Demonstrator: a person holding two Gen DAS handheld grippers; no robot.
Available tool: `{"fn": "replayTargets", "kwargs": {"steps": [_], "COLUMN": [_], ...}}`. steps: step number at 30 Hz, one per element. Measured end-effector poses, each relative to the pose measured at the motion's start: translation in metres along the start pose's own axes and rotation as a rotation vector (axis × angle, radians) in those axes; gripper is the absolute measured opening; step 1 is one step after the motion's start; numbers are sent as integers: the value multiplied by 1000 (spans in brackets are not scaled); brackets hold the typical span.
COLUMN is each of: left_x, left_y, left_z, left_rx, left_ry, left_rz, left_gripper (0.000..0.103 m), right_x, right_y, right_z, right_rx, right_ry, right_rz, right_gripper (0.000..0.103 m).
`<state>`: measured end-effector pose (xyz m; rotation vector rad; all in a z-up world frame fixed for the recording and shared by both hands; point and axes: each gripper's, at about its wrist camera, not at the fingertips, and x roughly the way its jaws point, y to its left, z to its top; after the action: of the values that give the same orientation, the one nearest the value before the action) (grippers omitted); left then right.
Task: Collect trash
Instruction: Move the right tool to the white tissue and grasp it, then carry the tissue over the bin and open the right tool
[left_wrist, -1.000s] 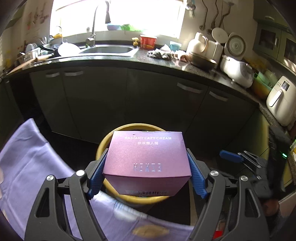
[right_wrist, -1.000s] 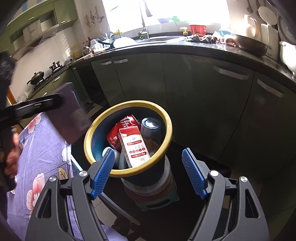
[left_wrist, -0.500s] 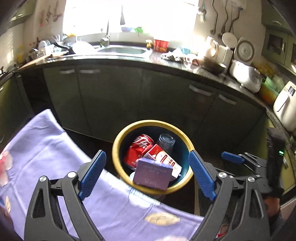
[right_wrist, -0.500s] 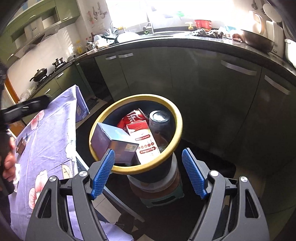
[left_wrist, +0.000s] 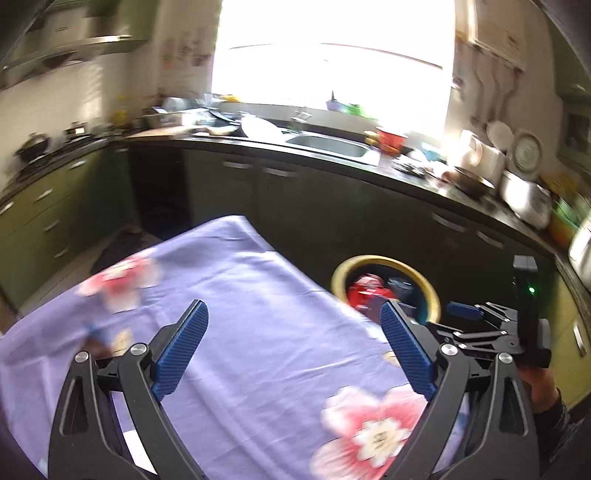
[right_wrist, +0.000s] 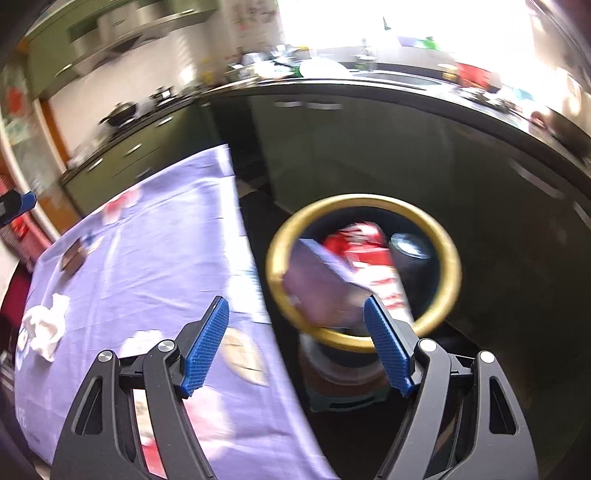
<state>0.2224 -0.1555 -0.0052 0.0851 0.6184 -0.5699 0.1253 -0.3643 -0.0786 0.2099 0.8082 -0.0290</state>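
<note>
Green kitchen cabinets and a bright window back the left wrist view, where a lilac flowered cloth covers the desk (left_wrist: 266, 332). Over it the left tool (left_wrist: 293, 345) has just been opening its jaws, which stand wide with nothing between them. Beyond the desk's edge sits the yellow-rimmed bin (left_wrist: 434, 295), red trash blurred inside.

From the right wrist view, the right tool (right_wrist: 295, 345) gapes empty above the desk's edge. Inside the bin (right_wrist: 452, 266) a purple box (right_wrist: 317, 288) lies tilted against the rim, beside red cartons (right_wrist: 362, 245) and a dark cup (right_wrist: 408, 249). Crumpled white tissue (right_wrist: 46, 325) rests on the cloth.
</note>
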Motion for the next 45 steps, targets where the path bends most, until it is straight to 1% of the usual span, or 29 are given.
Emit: {"fn": "replayTargets", "kwargs": {"steps": [3,4,6,8,10,11,13,14,18,20,23,26,29,30,31,32,34,35,36,37,40,45], "left_x": [-25,-31,-45,-56,-67,-73,-83,-87,-102,-107,-116,-120,-120,-119,-118,-118,-115,-113,-112,-111,-108,-106], "left_y": [44,54,84,108,132,144,161,167,187,191,201,206,210,210,211,210,209,208,207,206,204,205], "left_z": [-12,-15,-24,-32,-42,-48,-57,-62,-80,-84,-92,-98,-102,-102,-103,-103,-104,-104,-104,-104,-104,-105], "left_rx": [-55,-68,-109,-148,-195,-222,-258,-271,-296,-306,-331,-355,-366,-367,-368,-368,-363,-358,-356,-353,-350,-350], "left_ry": [-32,-35,-43,-46,-46,-48,-50,-50,-48,-55,-64,-68,-66,-64,-62,-61,-56,-52,-50,-46,-42,-37], "left_rz": [108,133,204,259,309,330,360,374,422,435,457,456,442,439,430,424,415,414,413,410,406,405], "left_gripper": [90,91,91,91,91,91,91,91,91,91,92,92,92,92,92,92,92,92,92,92,92,93], "right_x": [8,10,15,19,22,23,23,24,25,27,39,54,65,68,71,74,78,79,78,78,76,67], "right_y": [43,58,94,133,161,183,214,237,296,323,355,373,377,379,380,378,375,373,370,370,367,361], "right_z": [5,6,6,5,1,-3,-10,-15,-33,-43,-55,-59,-58,-58,-59,-58,-59,-59,-57,-57,-56,-54], "right_rx": [-65,-86,-133,-188,-229,-259,-306,-342,-426,-469,-514,-528,-526,-527,-525,-523,-515,-507,-503,-500,-499,-488], "right_ry": [15,19,34,51,69,83,100,111,138,148,179,207,226,235,247,255,268,271,275,276,263,245], "right_rz": [54,76,136,195,245,285,337,367,441,466,474,448,424,419,414,410,409,414,421,425,423,427], "right_gripper": [75,75,75,75,75,75,75,75,75,75,75,73,66,61,53,48,29,24,16,13,8,8]}}
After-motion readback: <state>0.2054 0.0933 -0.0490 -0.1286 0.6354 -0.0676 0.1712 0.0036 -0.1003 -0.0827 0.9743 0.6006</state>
